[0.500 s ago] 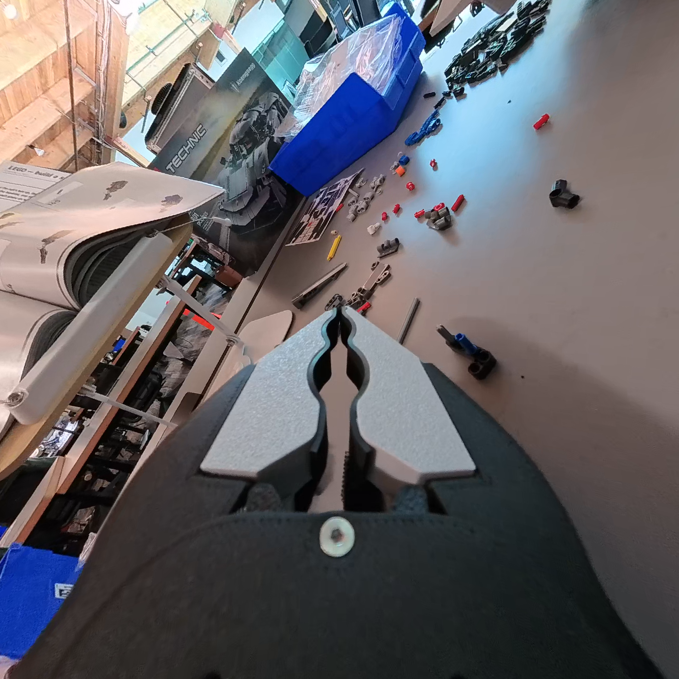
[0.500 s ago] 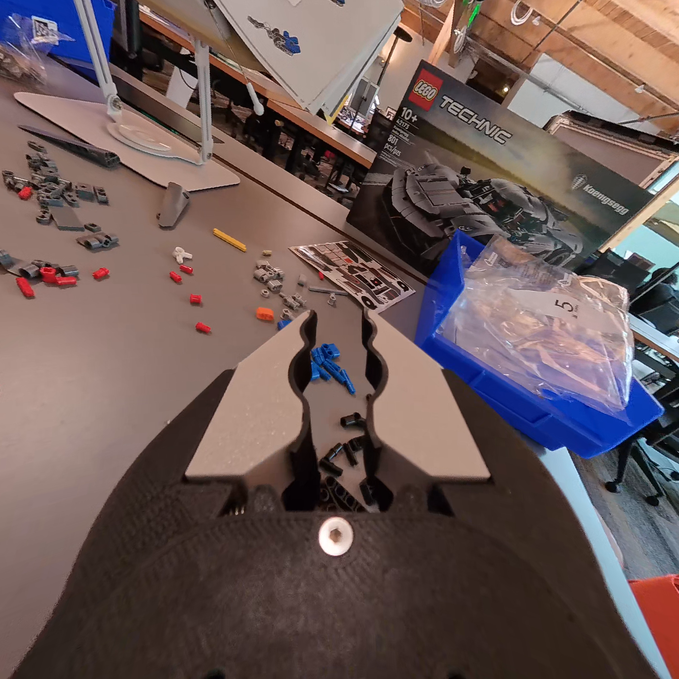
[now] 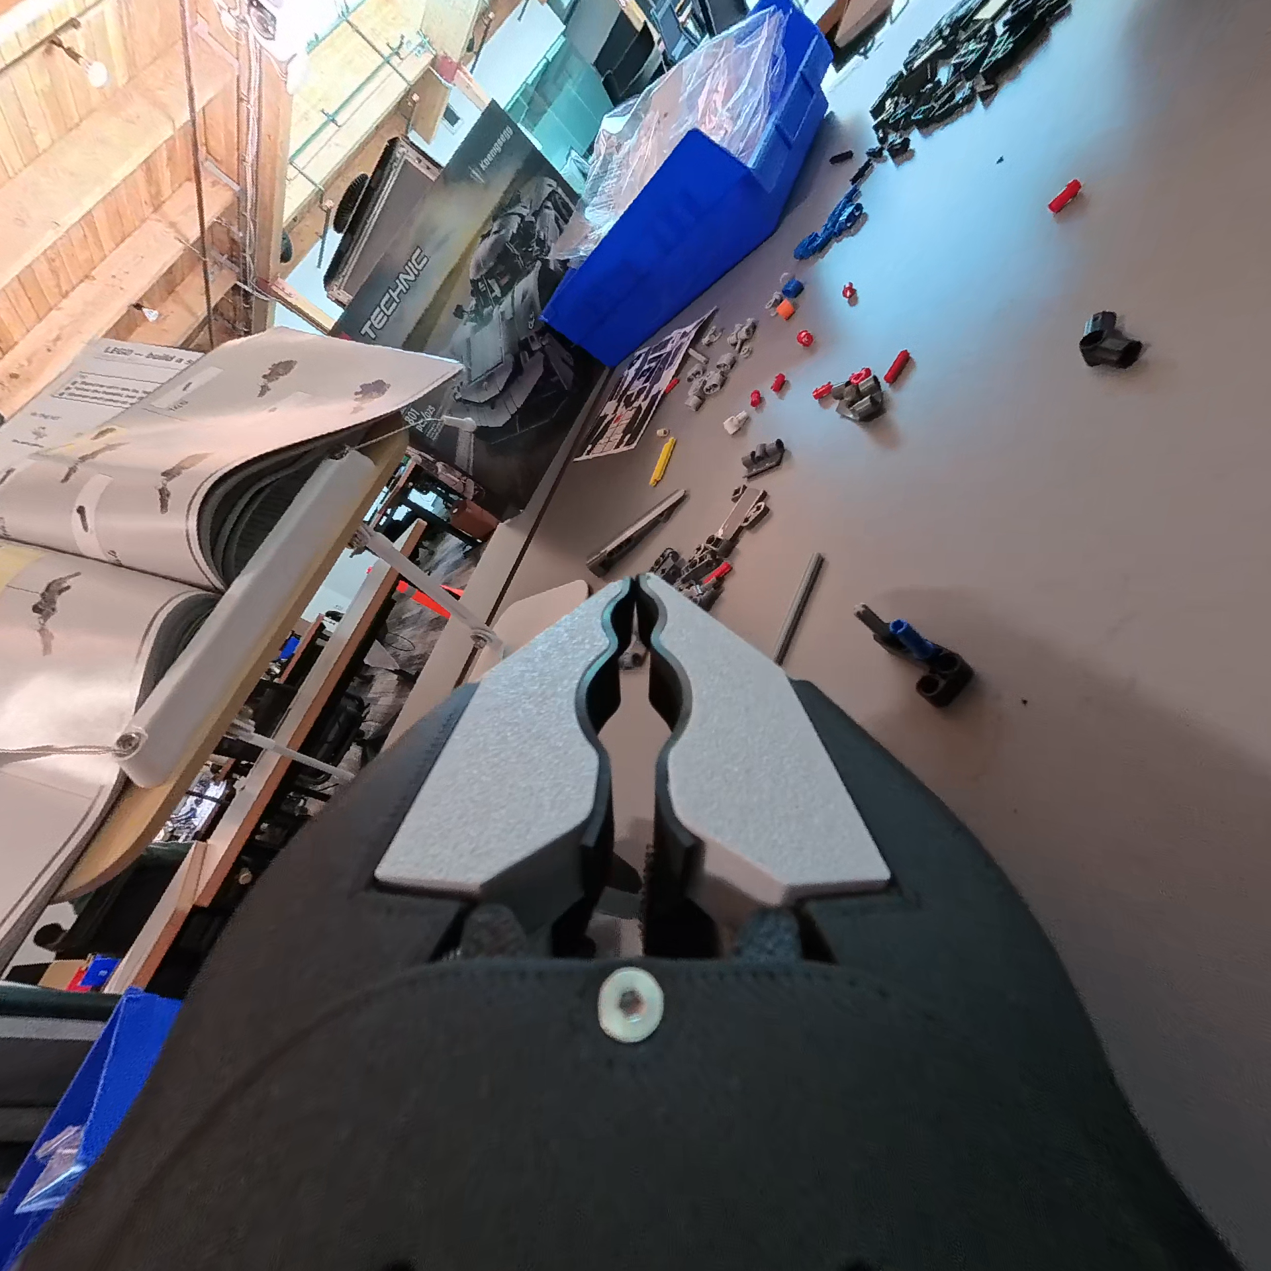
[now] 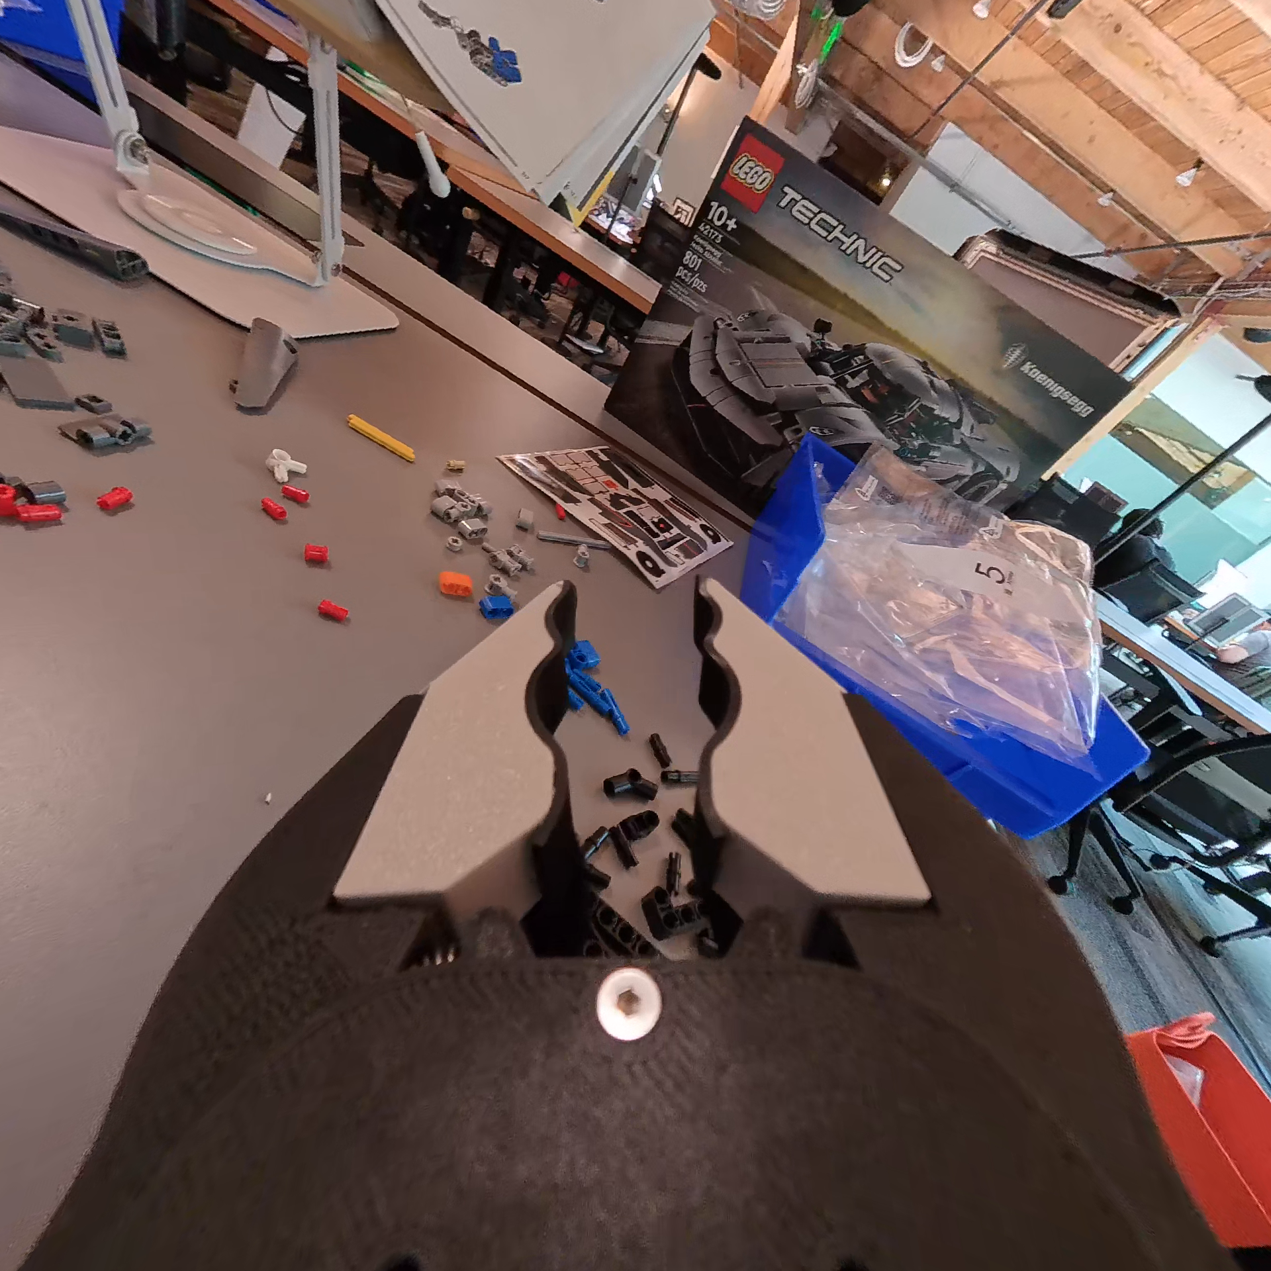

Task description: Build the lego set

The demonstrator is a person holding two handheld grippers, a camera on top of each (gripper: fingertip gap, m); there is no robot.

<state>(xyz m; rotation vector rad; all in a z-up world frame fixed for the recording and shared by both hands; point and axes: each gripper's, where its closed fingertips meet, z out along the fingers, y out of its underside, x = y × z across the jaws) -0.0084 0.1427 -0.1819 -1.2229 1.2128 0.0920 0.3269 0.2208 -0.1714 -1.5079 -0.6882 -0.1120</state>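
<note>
Two grippers: left gripper (image 3: 634, 584) closed on nothing, right gripper (image 4: 633, 598) apart above blue pins (image 4: 595, 688) pointing diagonally away-left.

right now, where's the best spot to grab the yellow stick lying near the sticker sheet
Grip the yellow stick at its middle, coming from above with the jaws across its narrow width. It lies flat on the table, long and thin, with bare surface on both long sides, so a mid-length pinch should keep it balanced. The nearest white piece sits apart from it.

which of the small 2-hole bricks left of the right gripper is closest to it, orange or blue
The blue brick: it lies right beside the open right gripper, while the orange brick sits farther left.
</note>
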